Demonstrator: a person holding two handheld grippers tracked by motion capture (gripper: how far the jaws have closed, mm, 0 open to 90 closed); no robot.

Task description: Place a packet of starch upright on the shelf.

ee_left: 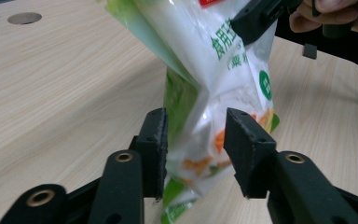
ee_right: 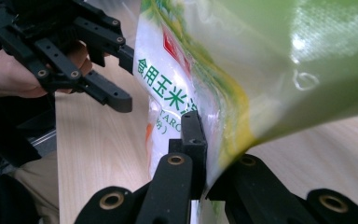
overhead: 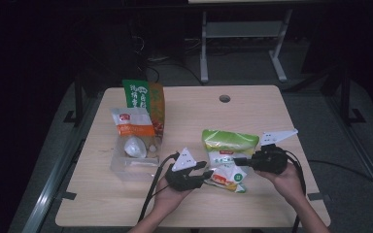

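High view: wooden table (overhead: 126, 204) with a round hole (overhead: 225, 98) near its far edge.

Item 1, green and white bag (overhead: 229, 151): lies right of the table's middle, near the front edge, between the two grippers. Printed with green characters, a red patch near the top and orange at the lower end. In the left gripper view the bag (ee_left: 223, 79) is lifted clear of the table at its upper part, with its lower end down near the wood.

Item 2, left gripper (overhead: 205, 174): held in the person's left hand (overhead: 172, 193), grey plate on top, just beside the bag's lower end. In the left gripper view its jaws stand apart on either side of the bag's lower part, not pressing it.

Item 3, right gripper (overhead: 239, 160): held in the person's right hand (overhead: 286, 180). In the right gripper view its jaws are clamped on the edge of the bag (ee_right: 261, 70), the film pinched between them.

Item 4, tall green and orange packet (overhead: 145, 99): upright at the table's far left.

Item 5, white and orange packet (overhead: 132, 122): just in front of the tall one.

Item 6, clear plastic box (overhead: 132, 160): in front of those, holding a white lump (overhead: 135, 146).
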